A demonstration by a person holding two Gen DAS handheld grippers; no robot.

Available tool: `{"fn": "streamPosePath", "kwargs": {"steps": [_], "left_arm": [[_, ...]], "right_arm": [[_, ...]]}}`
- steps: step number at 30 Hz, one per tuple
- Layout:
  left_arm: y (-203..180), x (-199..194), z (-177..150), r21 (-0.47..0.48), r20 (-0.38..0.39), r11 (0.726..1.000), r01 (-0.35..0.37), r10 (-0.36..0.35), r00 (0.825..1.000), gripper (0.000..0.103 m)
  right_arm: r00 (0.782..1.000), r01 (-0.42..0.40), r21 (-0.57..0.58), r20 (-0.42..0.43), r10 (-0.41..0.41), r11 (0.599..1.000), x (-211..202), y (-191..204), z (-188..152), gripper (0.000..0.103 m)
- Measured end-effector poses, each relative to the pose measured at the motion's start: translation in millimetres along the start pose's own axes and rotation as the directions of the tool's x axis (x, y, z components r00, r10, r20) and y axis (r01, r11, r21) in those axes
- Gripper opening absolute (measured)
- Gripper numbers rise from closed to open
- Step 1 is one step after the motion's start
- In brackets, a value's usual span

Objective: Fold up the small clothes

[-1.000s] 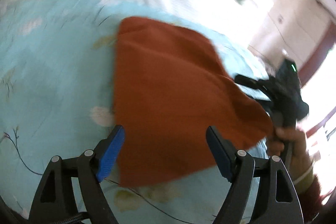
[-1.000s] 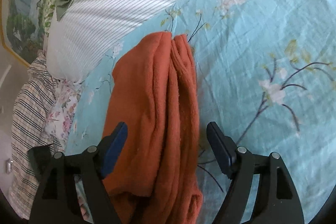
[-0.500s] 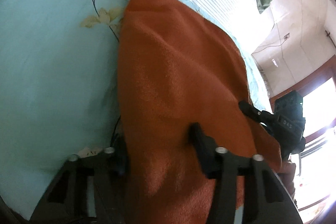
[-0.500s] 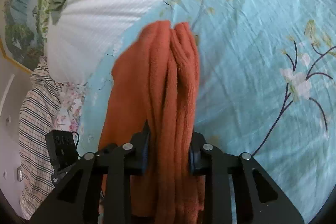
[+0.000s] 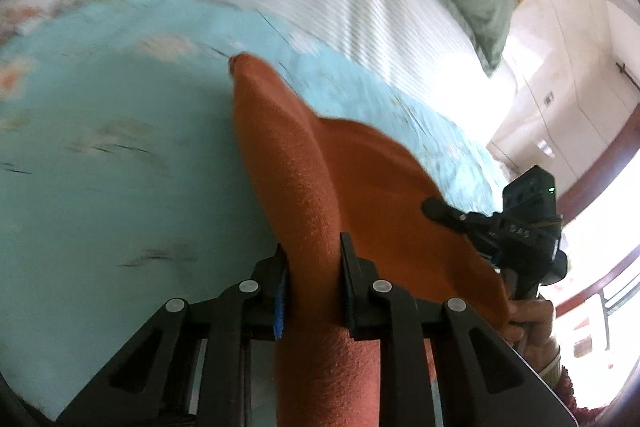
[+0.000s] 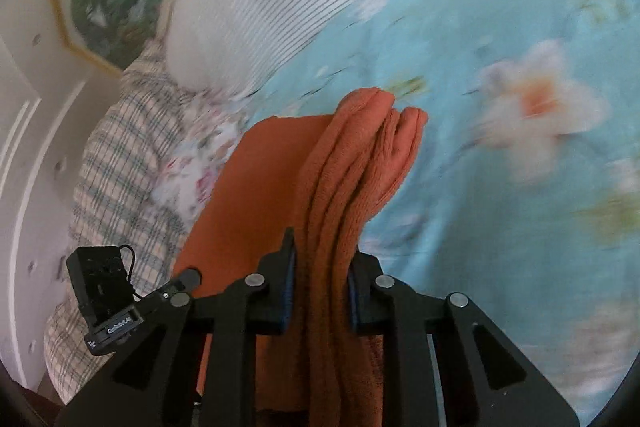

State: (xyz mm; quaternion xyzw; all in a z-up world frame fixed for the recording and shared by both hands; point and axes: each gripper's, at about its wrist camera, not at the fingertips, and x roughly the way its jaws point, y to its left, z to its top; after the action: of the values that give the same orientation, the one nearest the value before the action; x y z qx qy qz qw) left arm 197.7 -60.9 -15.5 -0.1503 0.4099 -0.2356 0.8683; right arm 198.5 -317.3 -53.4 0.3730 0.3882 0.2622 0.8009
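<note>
Between the jaws of the left gripper, in the left wrist view, a fold of the orange cloth is pinched; the jaws are closing, almost together on it. The cloth runs forward and away from this tool, its far tip above the blue flowered sheet. To the right the cloth spreads toward the right gripper, which also has it at the edge.

In the right wrist view, the right gripper presses on a thick bunch of the same cloth, the jaws closing too. The long axis goes straight ahead from the tool. I judge each hand holds one corner of one edge, so the fold goes forward.
</note>
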Motion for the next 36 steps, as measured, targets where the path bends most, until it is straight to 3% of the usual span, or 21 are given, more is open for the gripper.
{"fn": "streamPosePath", "kwargs": {"steps": [4, 6, 9, 12, 14, 15, 19, 21, 27, 29, 33, 36], "left_arm": [[29, -47, -10, 0.004, 0.045, 0.997, -0.071, 0.071, 0.996, 0.021], [46, -55, -17, -0.011, 0.039, 0.995, -0.097, 0.097, 0.995, 0.021], [74, -49, -32, -0.066, -0.005, 0.99, -0.123, 0.123, 0.992, 0.021], [90, -40, -45, -0.099, -0.021, 0.985, -0.143, 0.142, 0.99, 0.027], [90, -38, -51, -0.094, -0.014, 0.977, -0.19, 0.189, 0.982, 0.038], [90, -40, -53, -0.096, -0.004, 0.975, -0.2, 0.201, 0.98, 0.042], [95, -50, -57, -0.124, 0.019, 0.973, -0.194, 0.198, 0.98, 0.045], [97, -60, -55, -0.131, 0.048, 0.971, -0.199, 0.206, 0.977, 0.045], [88, -77, -47, -0.11, 0.122, 0.982, -0.155, 0.168, 0.978, 0.043], [84, -75, -46, -0.081, 0.116, 0.986, -0.148, 0.157, 0.981, 0.043], [73, -65, -41, -0.031, 0.096, 0.99, -0.137, 0.14, 0.986, 0.039], [61, -65, -40, 0.007, 0.099, 0.995, -0.098, 0.096, 0.99, 0.039]], "right_arm": [[0.999, -0.002, -0.004, -0.054, 0.002, 1.0, 31, 5, -14, 0.022], [0.997, 0.035, -0.014, -0.068, -0.036, 0.999, 41, 4, -21, 0.022], [0.995, 0.062, 0.002, -0.076, -0.061, 0.998, 40, -7, -26, 0.023], [0.991, 0.1, 0.001, -0.087, -0.099, 0.995, 35, -8, -29, 0.031], [0.984, 0.162, -0.031, -0.07, -0.163, 0.986, 28, -2, -27, 0.048], [0.979, 0.193, -0.052, -0.049, -0.195, 0.98, 22, 1, -25, 0.05], [0.971, 0.237, -0.133, 0.042, -0.234, 0.962, 7, 21, -10, 0.051], [0.971, 0.238, -0.169, 0.044, -0.234, 0.956, 13, 30, 0, 0.05], [0.957, 0.274, -0.198, -0.036, -0.286, 0.941, 65, 29, 24, 0.041], [0.953, 0.281, -0.198, -0.058, -0.298, 0.939, 74, 28, 30, 0.015], [0.98, 0.198, -0.221, 0.081, -0.184, 0.955, 33, 54, 25, 0.012], [0.97, 0.239, -0.222, 0.104, -0.221, 0.945, 21, 52, 16, 0.012]]}}
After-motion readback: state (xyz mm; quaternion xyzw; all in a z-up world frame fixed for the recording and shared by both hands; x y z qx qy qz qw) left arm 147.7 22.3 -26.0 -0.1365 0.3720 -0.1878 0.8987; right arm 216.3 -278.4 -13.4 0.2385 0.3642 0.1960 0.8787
